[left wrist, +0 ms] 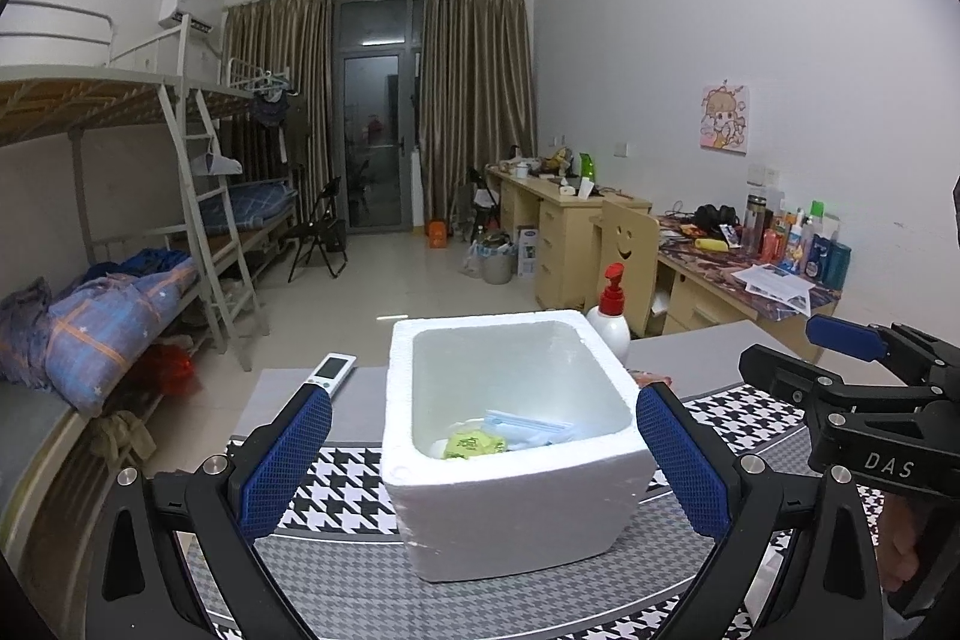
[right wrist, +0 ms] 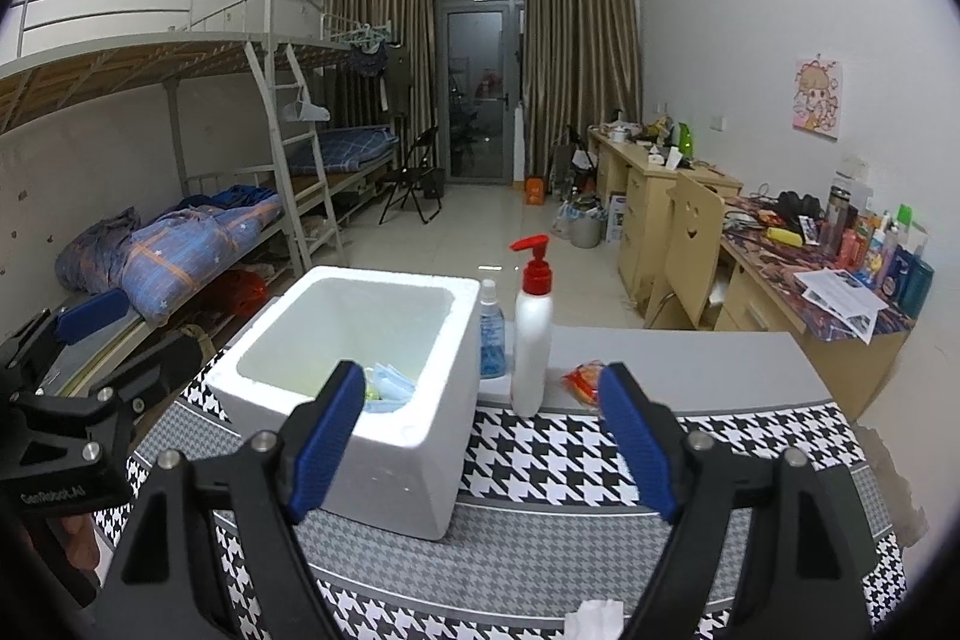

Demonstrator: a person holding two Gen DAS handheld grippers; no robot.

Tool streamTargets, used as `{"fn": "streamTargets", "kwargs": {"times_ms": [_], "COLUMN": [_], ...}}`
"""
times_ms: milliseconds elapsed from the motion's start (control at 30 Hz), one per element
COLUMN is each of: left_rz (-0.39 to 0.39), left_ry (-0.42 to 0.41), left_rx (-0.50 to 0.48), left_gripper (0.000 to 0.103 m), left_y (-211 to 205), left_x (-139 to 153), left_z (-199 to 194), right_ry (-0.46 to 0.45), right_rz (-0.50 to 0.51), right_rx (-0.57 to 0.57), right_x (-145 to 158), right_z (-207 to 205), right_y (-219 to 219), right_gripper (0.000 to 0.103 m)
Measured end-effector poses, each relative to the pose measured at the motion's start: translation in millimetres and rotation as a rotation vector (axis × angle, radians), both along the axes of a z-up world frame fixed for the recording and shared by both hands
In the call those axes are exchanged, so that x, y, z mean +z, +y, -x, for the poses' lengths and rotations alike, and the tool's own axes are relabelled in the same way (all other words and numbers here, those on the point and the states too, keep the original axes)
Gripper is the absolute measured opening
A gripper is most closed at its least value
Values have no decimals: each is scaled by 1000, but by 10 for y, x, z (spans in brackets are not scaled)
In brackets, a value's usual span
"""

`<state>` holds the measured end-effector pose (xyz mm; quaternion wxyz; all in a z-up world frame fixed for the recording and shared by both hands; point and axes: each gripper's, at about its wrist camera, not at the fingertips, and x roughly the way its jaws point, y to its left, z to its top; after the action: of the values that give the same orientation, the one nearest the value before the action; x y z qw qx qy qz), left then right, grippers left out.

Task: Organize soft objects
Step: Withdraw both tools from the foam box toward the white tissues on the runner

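Observation:
A white foam box (left wrist: pixel 516 496) (right wrist: pixel 384 460) stands on a houndstooth cloth (right wrist: pixel 570 460). Inside it lie a yellow-green packet (left wrist: pixel 474 445) and blue face masks (left wrist: pixel 528 427) (right wrist: pixel 390 382). My left gripper (left wrist: pixel 486 460) is open just short of the box, its pads level with the box's two sides and holding nothing. In the right wrist view my right gripper (right wrist: pixel 483 439) is open and empty, to the right of the box. An orange-red packet (right wrist: pixel 585 379) lies on the grey table beyond its right finger. A crumpled white tissue (right wrist: pixel 594 622) lies at the bottom edge.
A white pump bottle with a red top (right wrist: pixel 531 340) (left wrist: pixel 609 316) and a blue spray bottle (right wrist: pixel 492 340) stand right behind the box. A remote control (left wrist: pixel 333 370) lies at the table's far left. Bunk beds run along the left wall, cluttered desks along the right.

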<state>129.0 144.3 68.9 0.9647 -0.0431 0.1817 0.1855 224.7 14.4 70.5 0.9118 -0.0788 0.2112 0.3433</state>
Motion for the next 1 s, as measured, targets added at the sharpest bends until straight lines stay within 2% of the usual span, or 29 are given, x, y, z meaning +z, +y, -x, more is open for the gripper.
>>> {"fn": "streamTargets", "kwargs": {"times_ms": [1000], "left_rz": [26], "left_ry": [-1], "left_rx": [-96], "left_gripper": [102], "left_y": [-358], "left_x": [-201], "left_z": [176], "right_ry": [-34], "right_rz": [-33], "right_rx": [-43], "right_x": [-198], "right_z": [329], "right_y": [-538], "right_gripper": [83]}}
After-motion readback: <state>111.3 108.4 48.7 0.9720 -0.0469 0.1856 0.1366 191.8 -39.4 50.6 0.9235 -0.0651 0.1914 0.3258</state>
